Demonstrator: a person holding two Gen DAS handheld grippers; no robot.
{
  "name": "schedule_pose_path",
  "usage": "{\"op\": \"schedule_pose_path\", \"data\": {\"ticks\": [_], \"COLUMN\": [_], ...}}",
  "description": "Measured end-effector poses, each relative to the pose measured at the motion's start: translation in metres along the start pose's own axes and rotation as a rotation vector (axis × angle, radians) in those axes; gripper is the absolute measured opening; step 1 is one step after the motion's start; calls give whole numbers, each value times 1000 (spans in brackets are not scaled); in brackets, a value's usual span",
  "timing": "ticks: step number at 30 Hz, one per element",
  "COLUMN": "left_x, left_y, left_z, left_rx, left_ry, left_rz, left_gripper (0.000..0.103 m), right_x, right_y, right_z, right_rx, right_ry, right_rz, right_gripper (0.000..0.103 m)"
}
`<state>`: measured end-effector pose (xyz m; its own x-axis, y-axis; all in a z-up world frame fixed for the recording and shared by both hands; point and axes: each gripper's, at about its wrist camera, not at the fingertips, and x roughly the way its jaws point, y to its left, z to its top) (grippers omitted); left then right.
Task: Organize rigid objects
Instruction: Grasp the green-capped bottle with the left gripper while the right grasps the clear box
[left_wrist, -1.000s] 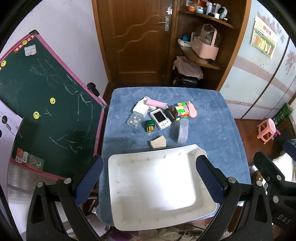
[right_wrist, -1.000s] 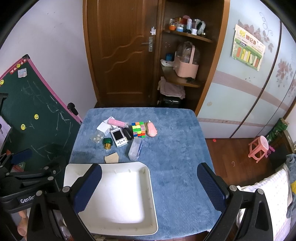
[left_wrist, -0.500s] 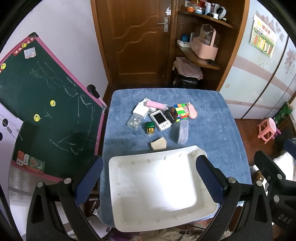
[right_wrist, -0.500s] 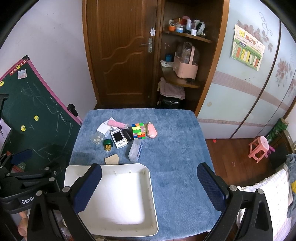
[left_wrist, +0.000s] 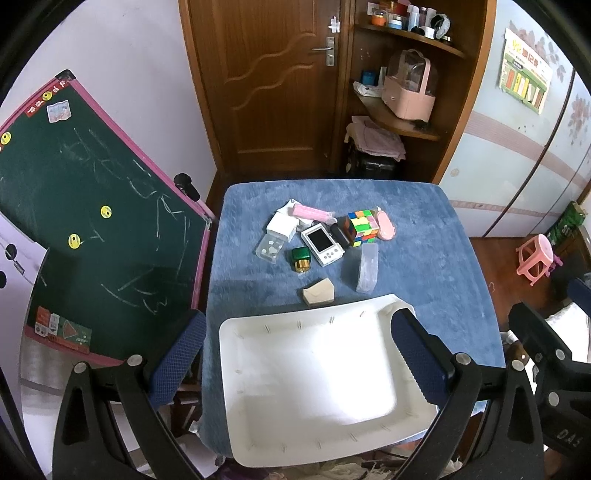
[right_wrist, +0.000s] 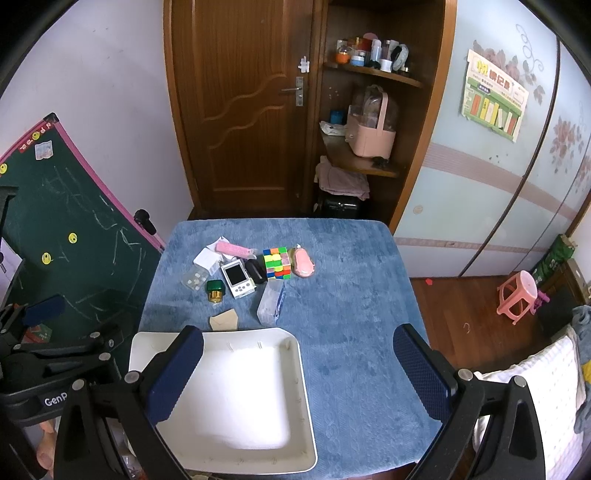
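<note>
A white tray (left_wrist: 258, 328) lies empty at the near edge of the blue table (left_wrist: 424, 266); it also shows in the right wrist view (right_wrist: 295, 354). Beyond it lie small objects: a colour cube (left_wrist: 361, 226), a white handheld device (left_wrist: 322, 243), a green-capped bottle (left_wrist: 301, 259), a tan wedge (left_wrist: 318, 292), a clear case (left_wrist: 367, 267), a pink oval item (left_wrist: 386, 229) and a pink tube (left_wrist: 312, 213). My left gripper (left_wrist: 301, 360) is open and empty above the tray. My right gripper (right_wrist: 301, 373) is open and empty above the tray's right side and the bare cloth.
A green chalkboard (left_wrist: 81, 206) leans close to the table's left edge. A wooden door (left_wrist: 266, 81) and corner shelves (left_wrist: 402, 122) stand behind the table. A pink stool (left_wrist: 535, 258) is on the floor at right. The left gripper's body shows in the right wrist view (right_wrist: 48, 369).
Both views have shifted slightly: the table and objects sit a little lower in frame. Nothing on the table has moved. Both grippers stay open.
</note>
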<state>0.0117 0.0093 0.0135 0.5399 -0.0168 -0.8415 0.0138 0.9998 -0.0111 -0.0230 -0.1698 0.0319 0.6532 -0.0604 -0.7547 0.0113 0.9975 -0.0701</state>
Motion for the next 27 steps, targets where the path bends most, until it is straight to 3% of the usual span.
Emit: {"op": "schedule_pose_path", "data": {"ticks": [13,22,27], "left_x": [31,91,138], "left_y": [38,45,44], "left_z": [55,88,97], "left_rx": [-61,-39,-21], "left_ry": [-17,38,107], "left_rz": [26,66,60], "left_gripper": [100,100,100], "right_x": [26,75,116], "right_y": [-5,2,6], "right_z": [15,30,43], "right_rx": [53,47,54], "right_ry": [15,92,150], "right_rz": [0,9,12], "right_gripper": [103,103,99]}}
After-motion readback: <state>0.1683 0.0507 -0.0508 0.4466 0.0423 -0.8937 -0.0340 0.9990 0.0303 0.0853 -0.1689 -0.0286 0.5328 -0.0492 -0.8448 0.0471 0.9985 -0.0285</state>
